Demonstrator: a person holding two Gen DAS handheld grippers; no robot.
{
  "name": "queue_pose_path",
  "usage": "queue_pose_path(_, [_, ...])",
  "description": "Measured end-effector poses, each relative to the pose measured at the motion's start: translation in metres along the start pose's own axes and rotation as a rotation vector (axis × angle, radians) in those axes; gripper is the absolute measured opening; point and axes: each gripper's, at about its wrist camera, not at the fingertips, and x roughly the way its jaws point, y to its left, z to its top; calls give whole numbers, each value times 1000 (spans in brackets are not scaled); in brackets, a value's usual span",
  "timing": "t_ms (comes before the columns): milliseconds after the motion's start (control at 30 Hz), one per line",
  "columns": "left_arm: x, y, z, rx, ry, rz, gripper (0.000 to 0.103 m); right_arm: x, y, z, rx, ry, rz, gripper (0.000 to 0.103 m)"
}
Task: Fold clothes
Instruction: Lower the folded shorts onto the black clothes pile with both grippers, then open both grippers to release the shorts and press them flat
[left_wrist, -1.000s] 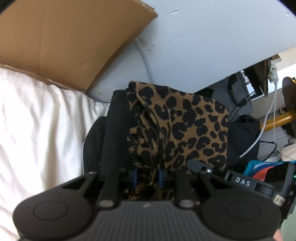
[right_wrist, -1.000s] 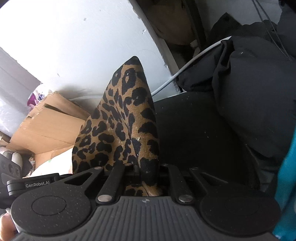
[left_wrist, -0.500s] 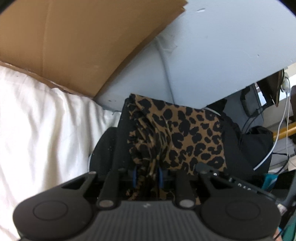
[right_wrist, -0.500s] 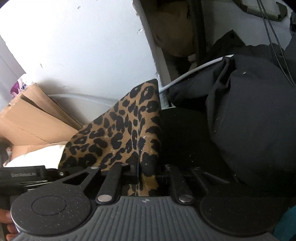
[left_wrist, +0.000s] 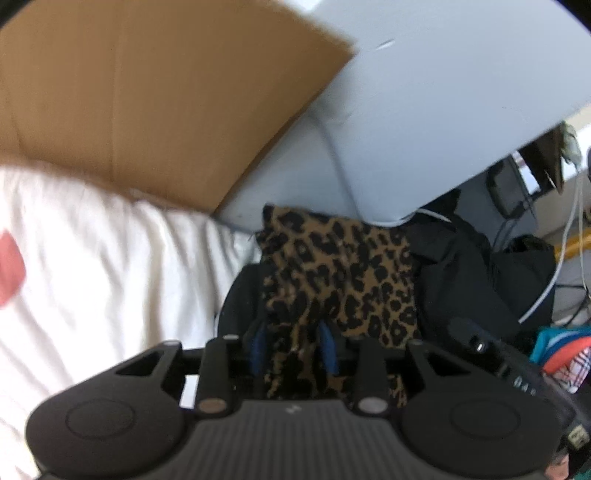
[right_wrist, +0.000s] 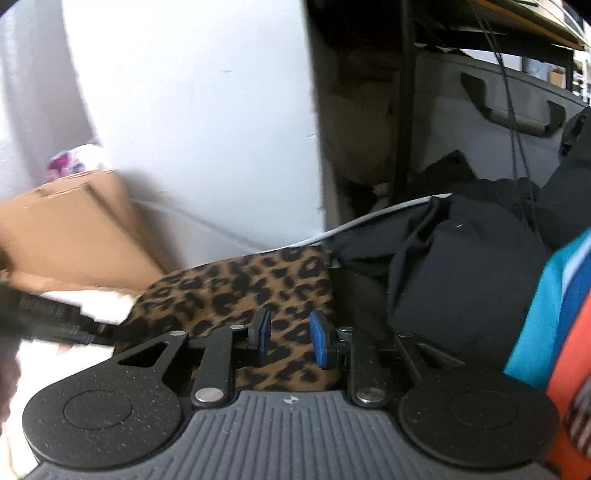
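A leopard-print garment (left_wrist: 340, 273) lies over a black pile in front of a pale wall. In the left wrist view a bunch of it fills the gap between the blue pads (left_wrist: 258, 343), and my left gripper (left_wrist: 291, 343) is shut on that bunch. In the right wrist view the leopard-print garment (right_wrist: 236, 291) lies flat. My right gripper (right_wrist: 290, 332) hangs open just above it, with its blue pads (right_wrist: 319, 339) apart and holding nothing. The left gripper's body (right_wrist: 48, 314) shows at the left edge of that view.
A cardboard box (left_wrist: 147, 103) leans over white bedding (left_wrist: 92, 295) on the left. Black clothes (right_wrist: 461, 288) are heaped to the right, with a white cable (right_wrist: 369, 225) across them. A teal and orange item (right_wrist: 554, 314) lies at the far right. A pale wall (left_wrist: 424, 110) stands behind.
The garment, held up as a peak before, has come down flat onto the black pile. My right gripper has opened and let go of it. Both views have swung left.
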Motion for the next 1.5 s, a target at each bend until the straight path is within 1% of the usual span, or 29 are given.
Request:
queue_pose_path(133, [-11,-23,8,93,-47,-10,29,-10,10,-15,-19,8,33,25])
queue_pose_path(167, [-13,-28,9,120,-64,-17,28,-12,13,-18,-23,10,41,25])
queue_pose_path(200, [-13,-33,10,141,-75,-26,24,-14,16,-22,-28,12,49,25])
queue_pose_path(300, [-1,-46,8,190,-67,-42,23,-6,22,-31,-36,25,61,25])
queue_pose_path(367, [9,-48,3,222,-55,-17,23,0,26,-34,-44,28,69,26])
queue_pose_path(400, [14,-46,0,231,-48,-9,26,4,28,-35,-47,29,76,34])
queue_pose_path(433, [18,-43,-2,237,-40,-3,32,9,29,-35,-54,35,79,40])
queue_pose_path(467, [22,-41,-5,244,-31,3,38,15,30,-35,-60,41,83,41])
queue_pose_path(600, [33,-35,-16,295,-28,24,38,34,29,-37,-88,72,61,42])
queue_pose_path(633, [33,-36,-18,317,-26,24,38,38,27,-38,-88,78,57,45])
queue_pose_path(667, [32,-38,-20,341,-23,20,41,41,24,-39,-89,83,53,46])
queue_pose_path(700, [31,-40,-22,364,-21,16,51,41,21,-40,-91,86,46,47])
queue_pose_path(767, [28,-47,-25,428,-21,2,60,39,15,-43,-78,96,34,47])
queue_pose_path(867, [22,-57,-36,526,-34,44,59,31,7,-47,-58,106,16,47])
queue_pose_path(933, [17,-57,-40,534,-46,35,57,20,3,-50,-45,103,21,47])
queue_pose_path(1000, [13,-54,-44,526,-66,43,46,7,4,-54,-40,90,40,47])
queue_pose_path(1067, [10,-50,-49,500,-80,56,41,-4,7,-58,-49,80,67,47])
queue_pose_path(1233, [10,-45,-66,465,-99,83,40,-17,24,-74,-100,93,111,46])
queue_pose_path(1367, [7,-41,-79,424,-111,94,41,-18,29,-92,-110,122,105,46])
queue_pose_path(1500, [3,-36,-93,380,-121,113,41,-27,26,-109,-95,129,89,46])
